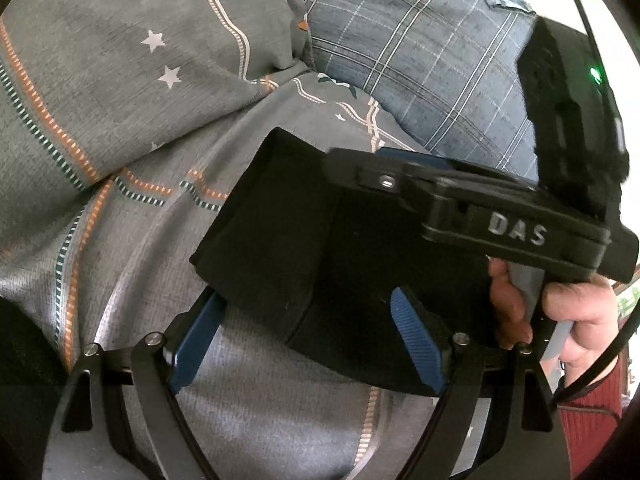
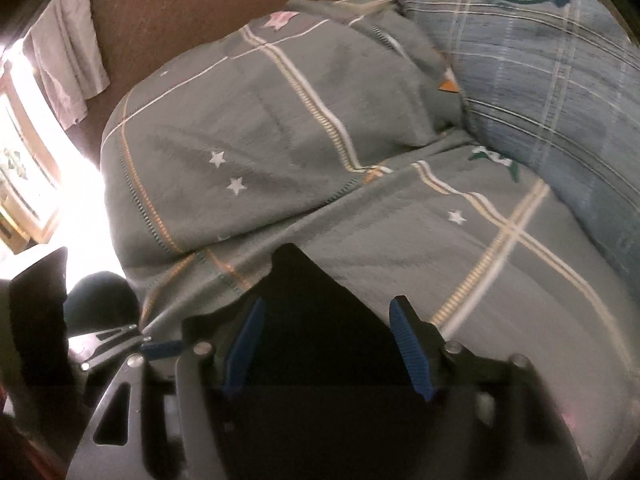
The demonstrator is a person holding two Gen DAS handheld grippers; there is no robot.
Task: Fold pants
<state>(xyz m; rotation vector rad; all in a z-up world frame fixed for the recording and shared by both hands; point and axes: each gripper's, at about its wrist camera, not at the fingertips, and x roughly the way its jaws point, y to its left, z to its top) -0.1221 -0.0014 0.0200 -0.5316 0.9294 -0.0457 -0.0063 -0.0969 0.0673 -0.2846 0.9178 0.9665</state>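
Black pants [image 1: 320, 264], folded into a compact bundle, lie on a grey star-print bedspread [image 1: 120, 120]; a blue plaid pillow [image 1: 420, 64] sits at the far right.

Left gripper [image 1: 308, 340]: jaws spread wide, blue pads [image 1: 416, 344] on either side of the bundle's near edge, nothing pinched. Cloth sits between the pads, the right pad against or over the fabric and the left pad [image 1: 196, 340] just outside the bundle's left edge.

Right gripper [image 2: 324, 340]: also released, jaws apart, the pants [image 2: 312, 300] directly ahead between the fingers and running to a point on the far side. Focus is soft here; contact with the cloth cannot be confirmed.

From the left wrist view, the right gripper body [image 1: 480, 216] hangs over the bundle's far right part, held by the person's hand [image 1: 560, 312].

Key relation: the bundle's long axis appears to run from near-right to far-left, and both tools sit at its near end. The right looks closer over it. Likely the fold is nearly finished; the next step would be a final tuck or release.
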